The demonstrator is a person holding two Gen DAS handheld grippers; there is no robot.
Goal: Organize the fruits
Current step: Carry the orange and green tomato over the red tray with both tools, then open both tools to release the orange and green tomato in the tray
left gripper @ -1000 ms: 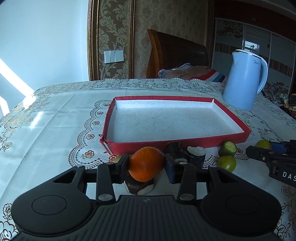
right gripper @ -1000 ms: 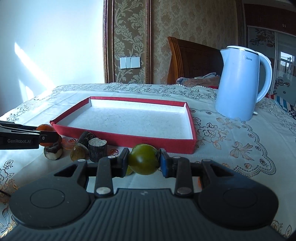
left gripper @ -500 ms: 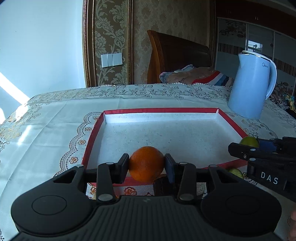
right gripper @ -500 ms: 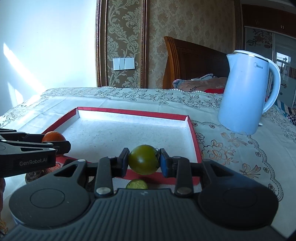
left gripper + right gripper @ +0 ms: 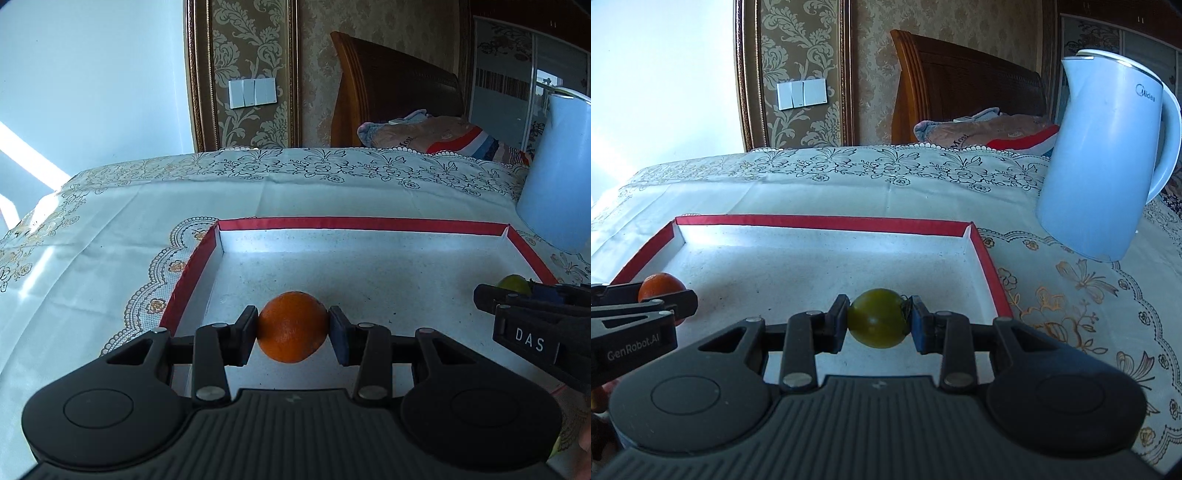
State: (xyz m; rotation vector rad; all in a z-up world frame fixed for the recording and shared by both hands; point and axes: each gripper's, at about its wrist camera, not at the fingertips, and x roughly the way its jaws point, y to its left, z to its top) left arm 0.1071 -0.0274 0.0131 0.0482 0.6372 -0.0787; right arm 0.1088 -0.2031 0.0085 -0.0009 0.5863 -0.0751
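The left gripper [image 5: 292, 332] is seen with its jaws clamped on an orange [image 5: 292, 327], the fruit pressed between the two pads. The orange is held above the white floor of a shallow red-rimmed tray [image 5: 354, 223], toward the tray's near left part; whether it touches the floor cannot be told.

The right gripper [image 5: 876, 324] is seen with its jaws clamped on a green fruit [image 5: 877, 317] (round, dark olive in tone, with a small stem against the blue pad). It is held over the tray's near right part, just inside the right wall.

From the right wrist view, the orange [image 5: 661, 286] and the black fingers of the left gripper are visible at the left edge, well apart from the green fruit. From the left wrist view, the green fruit [image 5: 513, 283] is partly hidden behind the right gripper's fingers.

The tray rests on a worktop [image 5: 849, 184] covered by a cream embroidered cloth. A pale blue kettle [image 5: 1108, 158] stands upright on the cloth, beyond the tray's far right corner and apart from it. A wooden headboard [image 5: 960, 85] is noted behind the worktop.
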